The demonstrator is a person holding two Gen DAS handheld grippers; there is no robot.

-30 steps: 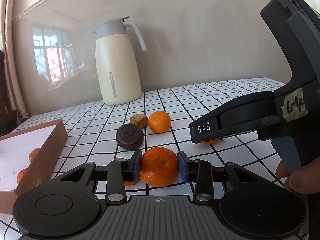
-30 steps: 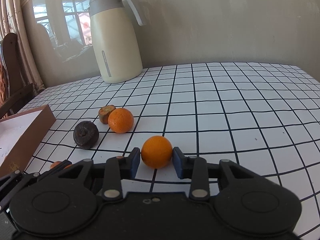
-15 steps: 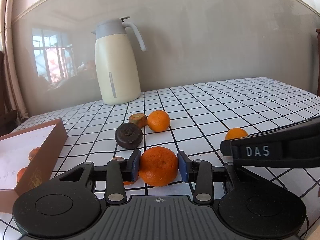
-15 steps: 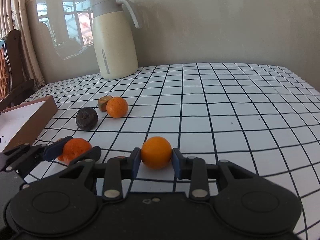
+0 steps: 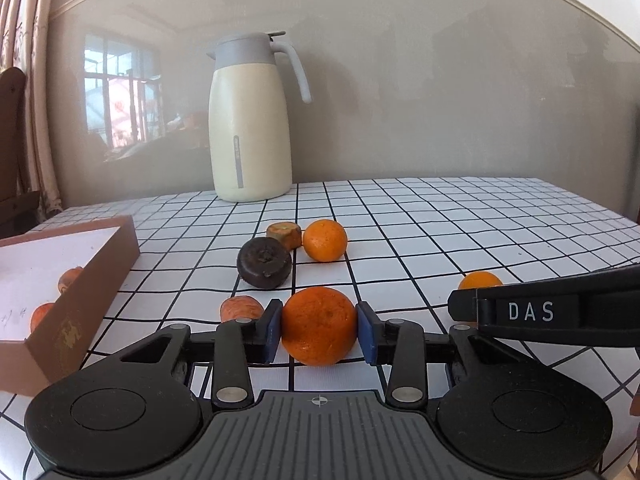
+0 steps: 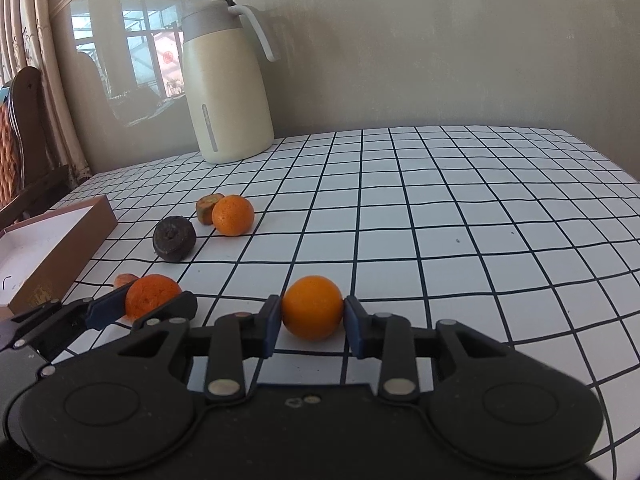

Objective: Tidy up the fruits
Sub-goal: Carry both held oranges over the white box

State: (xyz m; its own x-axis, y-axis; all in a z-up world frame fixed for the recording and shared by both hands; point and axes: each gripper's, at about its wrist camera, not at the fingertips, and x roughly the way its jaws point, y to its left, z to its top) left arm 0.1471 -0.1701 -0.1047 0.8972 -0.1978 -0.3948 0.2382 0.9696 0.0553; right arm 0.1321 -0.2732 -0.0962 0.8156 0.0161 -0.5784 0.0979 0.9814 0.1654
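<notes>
1. Table (image 6: 460, 208), gridded cloth, fills the lower frame; you work everything off it.
2. Jug (image 5: 250, 120), cream, upper centre, upright at the back edge, clear of the fruit.
3. Box (image 5: 76, 300), brown, lower left, open. It holds at least two small orange fruits against its near wall; the rest of its floor is hidden from you.
4. Left gripper (image 5: 319, 330), clamped on the rough orange (image 5: 319, 326), bottom centre, likely bound for the box.
5. Right gripper (image 6: 310, 322), clamped on the smooth orange (image 6: 313, 307), bottom centre, so you carry two at once.
6. Loose fruit, mid-left: dark fruit (image 5: 264, 263), orange (image 5: 325, 240), cut piece (image 5: 285, 234), small reddish one (image 5: 241, 309), all still unsorted.
</notes>
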